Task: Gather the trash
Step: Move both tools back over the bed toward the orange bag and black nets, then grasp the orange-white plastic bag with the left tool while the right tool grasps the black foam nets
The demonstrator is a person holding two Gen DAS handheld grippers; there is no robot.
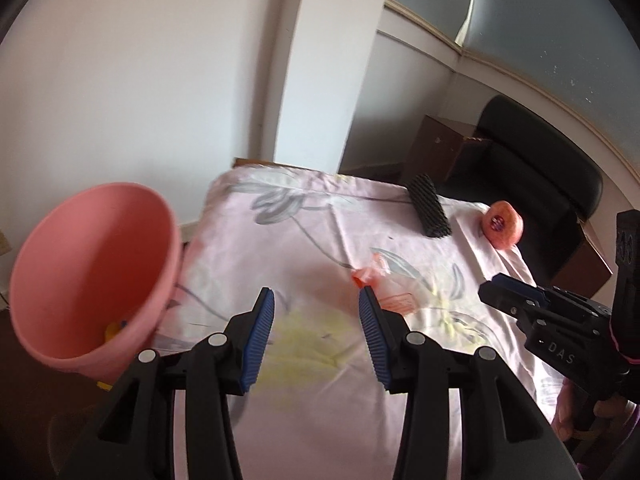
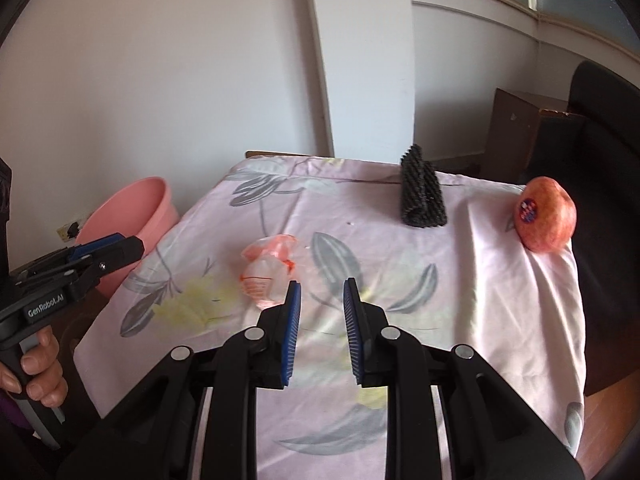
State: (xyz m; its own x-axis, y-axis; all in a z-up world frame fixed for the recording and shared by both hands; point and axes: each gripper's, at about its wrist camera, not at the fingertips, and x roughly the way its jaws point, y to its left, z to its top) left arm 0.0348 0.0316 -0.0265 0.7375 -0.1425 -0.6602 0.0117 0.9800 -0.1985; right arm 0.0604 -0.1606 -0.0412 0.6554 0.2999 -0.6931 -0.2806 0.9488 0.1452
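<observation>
Crumpled plastic wrapper (image 2: 269,270) on the bench (image 2: 500,280), just ahead-left of the right hand-held gripper (image 2: 319,294), nearer than the left hand-held gripper (image 1: 316,304). Right jaws narrowly apart, left spread wide, both empty. Pink bin (image 1: 80,264) off the left edge.

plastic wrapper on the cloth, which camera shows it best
The right wrist view: the crumpled plastic wrapper lies whole on the cloth, only its near edge touched by the right gripper. In the left wrist view the left gripper hides part of it and blur smears the rest.
</observation>
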